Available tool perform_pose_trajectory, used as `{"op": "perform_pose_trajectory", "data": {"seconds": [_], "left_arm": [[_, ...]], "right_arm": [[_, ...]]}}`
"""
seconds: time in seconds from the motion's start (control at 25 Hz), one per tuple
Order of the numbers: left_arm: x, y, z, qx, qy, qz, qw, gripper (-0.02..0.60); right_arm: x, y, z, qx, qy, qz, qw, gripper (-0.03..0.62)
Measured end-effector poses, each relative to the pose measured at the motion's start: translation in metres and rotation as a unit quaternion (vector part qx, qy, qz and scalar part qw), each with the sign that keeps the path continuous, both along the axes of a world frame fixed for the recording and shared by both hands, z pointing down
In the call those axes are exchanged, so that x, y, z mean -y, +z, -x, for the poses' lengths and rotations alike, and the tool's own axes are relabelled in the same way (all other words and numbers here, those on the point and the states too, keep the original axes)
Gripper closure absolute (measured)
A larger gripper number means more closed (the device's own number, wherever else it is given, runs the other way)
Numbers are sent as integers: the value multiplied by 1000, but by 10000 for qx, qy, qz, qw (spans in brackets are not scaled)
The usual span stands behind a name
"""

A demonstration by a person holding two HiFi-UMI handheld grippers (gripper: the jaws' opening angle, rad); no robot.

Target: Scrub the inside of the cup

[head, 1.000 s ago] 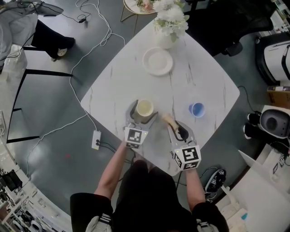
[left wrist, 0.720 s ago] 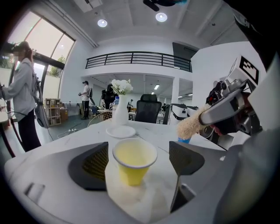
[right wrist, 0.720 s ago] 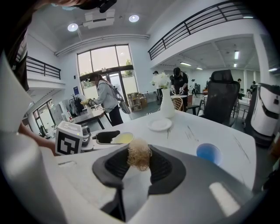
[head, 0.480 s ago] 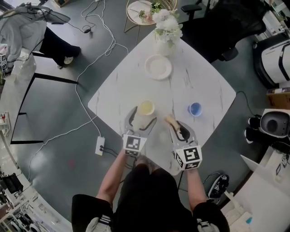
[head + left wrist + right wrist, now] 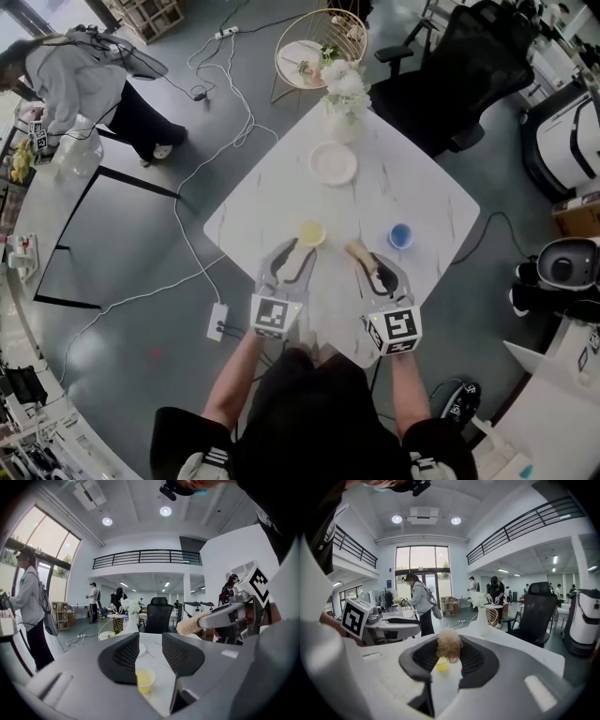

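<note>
Left gripper (image 5: 151,651): jaws part-way apart, have just been closing, nothing between the pads. The yellow cup (image 5: 312,232) shows through the gap but stands untouched on the white table (image 5: 427,192), just ahead of the tips. Right gripper (image 5: 371,264) is clamped on a scrub brush (image 5: 449,644), tan bristle head sticking out past the jaws, aimed roughly toward the cup. Step in hand looks like getting the cup held so the brush can go in. To do it well: probably reopen the left jaws, come down around the cup wall and squeeze lightly, since the cup looks thin and light and could crush or skid. Keep it upright, bring the bristle head straight into the mouth, then twist against wall and bottom; a sideways push would likely tip it. Cup: small, pale yellow, upright, mouth up, looks empty, no handle seen. It sits on the near half of the table, blue cup (image 5: 400,235) well to its right, white plate (image 5: 334,163) farther back.
</note>
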State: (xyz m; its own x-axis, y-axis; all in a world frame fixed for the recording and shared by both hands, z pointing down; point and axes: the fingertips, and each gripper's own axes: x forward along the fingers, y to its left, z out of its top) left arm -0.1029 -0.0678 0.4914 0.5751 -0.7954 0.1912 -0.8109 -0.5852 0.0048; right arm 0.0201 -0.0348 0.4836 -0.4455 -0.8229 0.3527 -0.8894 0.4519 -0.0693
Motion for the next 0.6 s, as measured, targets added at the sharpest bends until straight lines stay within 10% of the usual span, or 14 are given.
{"op": "perform_pose_trajectory", "data": {"seconds": [0.6], "left_arm": [[-59,-64,0,174,15,-435,9989,554]], "right_arm": [[-49,-49,-6,61,178,-569,9982,484]]}}
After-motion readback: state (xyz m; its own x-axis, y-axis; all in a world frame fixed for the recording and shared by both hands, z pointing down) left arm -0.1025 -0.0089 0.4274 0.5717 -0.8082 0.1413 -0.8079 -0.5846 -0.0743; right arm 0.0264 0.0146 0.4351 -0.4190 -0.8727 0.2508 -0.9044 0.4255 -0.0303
